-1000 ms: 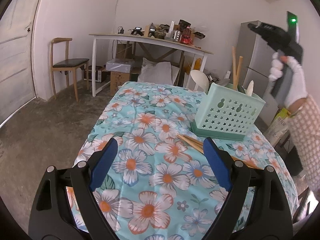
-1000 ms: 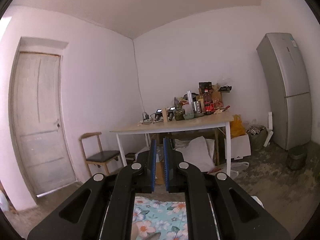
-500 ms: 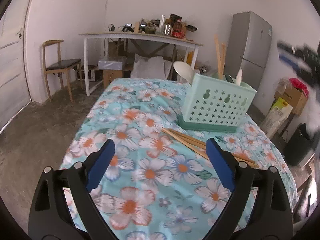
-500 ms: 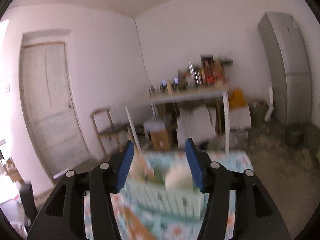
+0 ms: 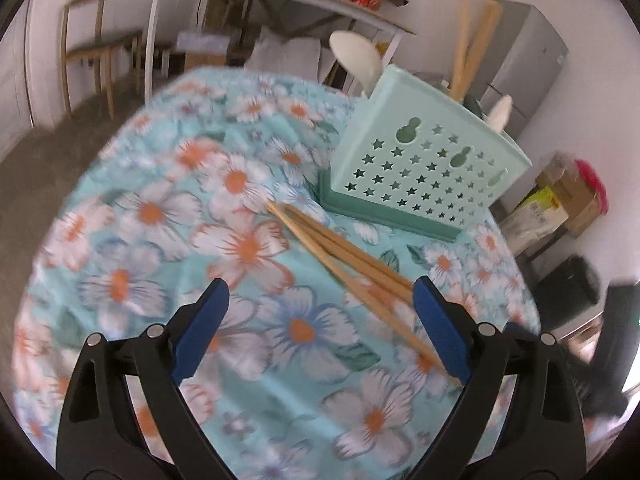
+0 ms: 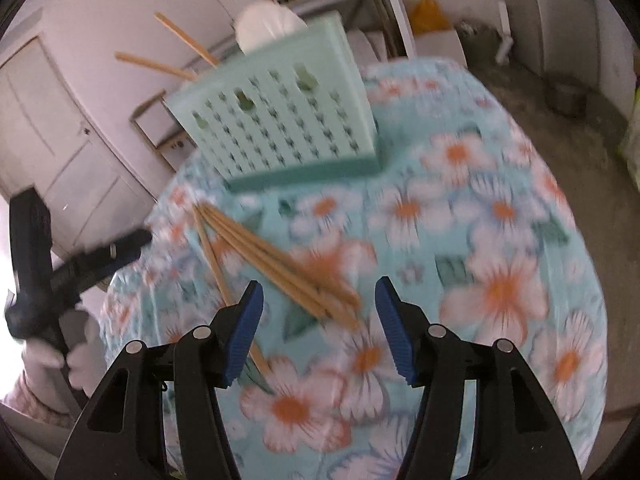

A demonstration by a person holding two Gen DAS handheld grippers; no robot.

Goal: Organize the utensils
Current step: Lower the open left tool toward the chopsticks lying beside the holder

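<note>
Both tools dipped toward the bench | left wrist: left tool (image 5: 320, 334) gaped wide, empty; chopsticks (image 5: 340, 252) lay diagonally beside holder (image 5: 424, 168) | right wrist: right tool (image 6: 318, 330) part-open, empty, nearer, chopstick ends just ahead between its jaws

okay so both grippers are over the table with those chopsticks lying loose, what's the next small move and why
Probably lower the right gripper onto the chopsticks and close. Its jaws stand open with nothing gripped, and the near ends of the sticks lie on the floral tablecloth just ahead of them. The green holder already has utensils standing in it.
</note>
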